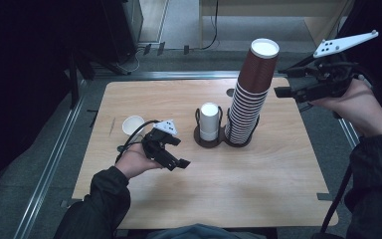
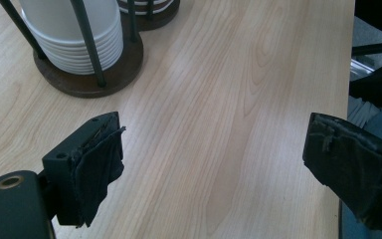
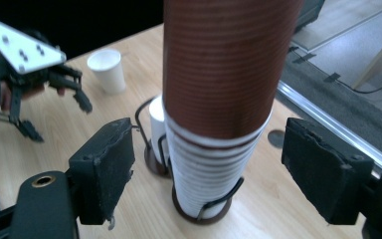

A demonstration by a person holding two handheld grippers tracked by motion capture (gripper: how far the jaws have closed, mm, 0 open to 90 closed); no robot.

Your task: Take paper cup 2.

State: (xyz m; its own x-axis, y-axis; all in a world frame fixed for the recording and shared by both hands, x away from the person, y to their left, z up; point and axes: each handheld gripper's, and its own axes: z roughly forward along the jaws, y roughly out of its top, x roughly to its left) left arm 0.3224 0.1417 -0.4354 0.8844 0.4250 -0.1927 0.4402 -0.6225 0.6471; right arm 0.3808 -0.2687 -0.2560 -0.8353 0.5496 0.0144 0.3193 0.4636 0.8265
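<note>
R hand (image 1: pixel 354 102) is up off the light wooden tabletop (image 1: pixel 258 164) at the far R edge, its right claw (image 1: pixel 281 92) held level and pointing at the upper part of the tall stack of brown ribbed paper cups (image 1: pixel 252 89). Jaws wide apart, nothing gripped. In the right gripper view the stack (image 3: pixel 229 64) sits between the two jaws w/ clear gaps both sides, no pad contact.

L hand (image 1: pixel 135 160) is low over the near-left tabletop, left claw (image 1: pixel 183 163) aimed toward the middle. Jaws spread, empty; the left gripper view has bare wood (image 2: pixel 214 124) between them.

Containers: brown stack stands in a dark round wire-post holder (image 1: pixel 240 140) at tabletop centre, white rims showing at its lower part. Just beside it, touching bases, a second dark holder (image 1: pixel 210 140) w/ a short stack of white paper cups (image 1: pixel 209 121). One single white paper cup (image 1: pixel 133 125) stands upright, apart from the holders, near the L hand.

Views: the left gripper view gives the white stack's layered rims (image 2: pixel 79 45) close up; the right gripper view catches the other claw (image 3: pixel 54 107) and the loose cup (image 3: pixel 107 69) beyond.
</note>
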